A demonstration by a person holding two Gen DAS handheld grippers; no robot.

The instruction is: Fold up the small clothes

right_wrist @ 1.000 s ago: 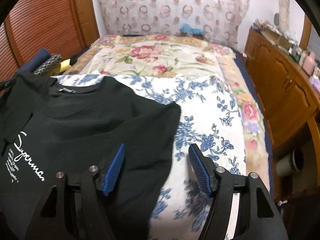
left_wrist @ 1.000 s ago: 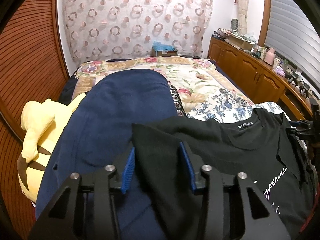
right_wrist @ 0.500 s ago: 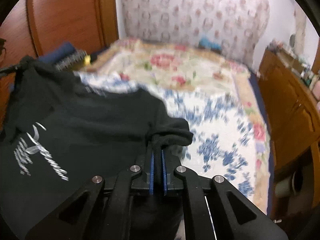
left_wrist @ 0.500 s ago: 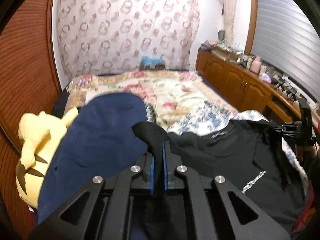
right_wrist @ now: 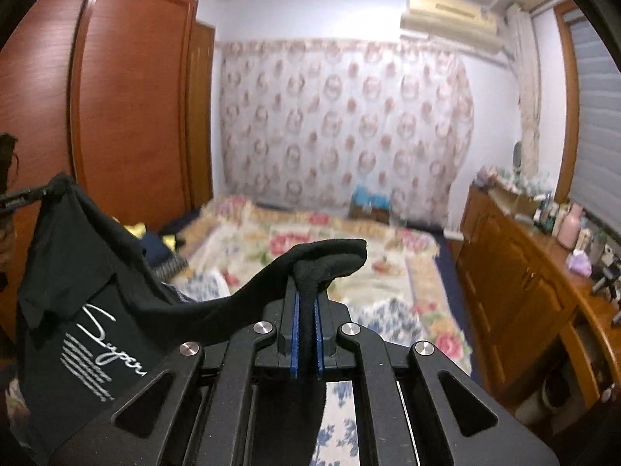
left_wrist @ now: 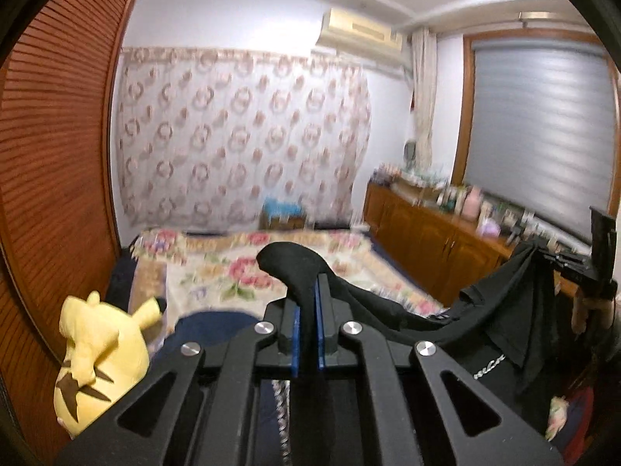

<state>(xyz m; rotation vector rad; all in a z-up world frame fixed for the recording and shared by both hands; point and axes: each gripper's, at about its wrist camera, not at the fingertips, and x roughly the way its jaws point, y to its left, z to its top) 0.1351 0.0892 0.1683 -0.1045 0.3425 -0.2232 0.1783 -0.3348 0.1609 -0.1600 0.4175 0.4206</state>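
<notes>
A black T-shirt with white script lettering hangs in the air above the bed, stretched between both grippers. My left gripper is shut on one shoulder corner, a fold of black cloth bulging above its blue pads. In the right wrist view my right gripper is shut on the other corner of the T-shirt, whose printed front sags to the left. Each view shows the other gripper at its edge, pinching the far corner. The shirt's lower hem is hidden below the frames.
Below lies a bed with a floral quilt and a blue-flowered sheet. A navy blanket and a yellow plush toy lie at the left by a wooden wardrobe. A wooden cabinet with bottles lines the right wall.
Both grippers closed on the shirt's shoulder corners, then rose and tilted up, lifting the shirt off the bed. The views now show the curtain and walls instead of the mattress.
</notes>
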